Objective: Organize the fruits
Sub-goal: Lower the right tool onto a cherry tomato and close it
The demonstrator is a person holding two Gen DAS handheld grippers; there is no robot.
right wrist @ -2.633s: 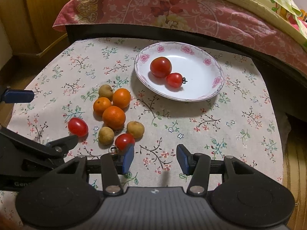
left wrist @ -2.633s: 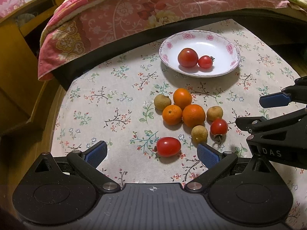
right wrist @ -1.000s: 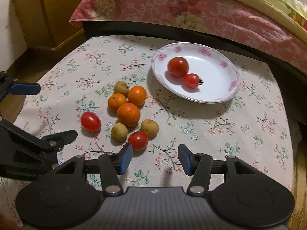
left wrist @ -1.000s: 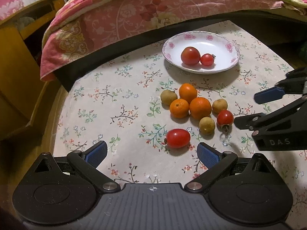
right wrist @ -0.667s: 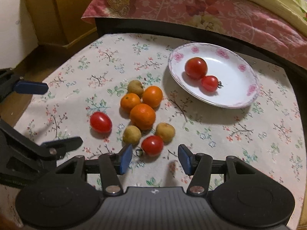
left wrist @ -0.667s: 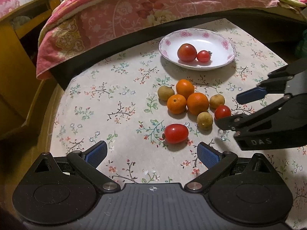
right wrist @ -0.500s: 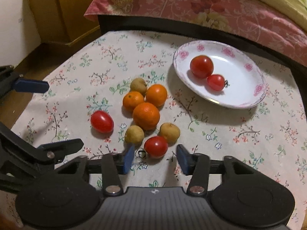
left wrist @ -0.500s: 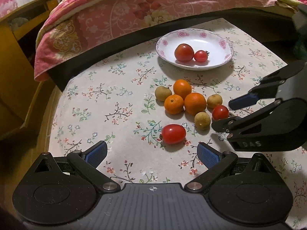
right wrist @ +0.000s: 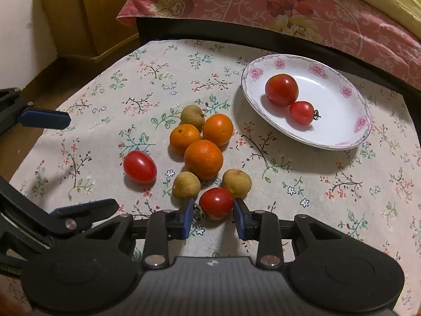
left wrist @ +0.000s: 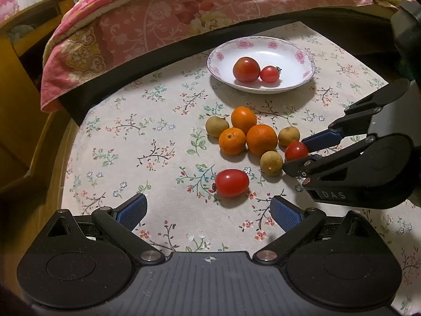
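Observation:
A small round red tomato [right wrist: 216,202] lies on the flowered cloth between the pads of my right gripper [right wrist: 213,210], whose jaws are closing around it. The right pad touches it and a thin gap shows at the left pad. In the left wrist view the same tomato [left wrist: 296,150] sits between the right gripper's fingers [left wrist: 323,138]. My left gripper [left wrist: 211,209] stands open just short of an oval red tomato [left wrist: 232,183]. The white flowered plate [right wrist: 342,142] holds two tomatoes [right wrist: 281,89].
Three oranges [right wrist: 203,158] and three small brown fruits [right wrist: 186,184] cluster right behind the gripped-at tomato. A bed with a pink quilt [left wrist: 184,13] borders the far side. A wooden cabinet [right wrist: 86,13] stands at the left. Bare cloth lies left of the fruit.
My right gripper moved forward and down to the small tomato, and its jaws narrowed around it. The left gripper stayed where it was, open.

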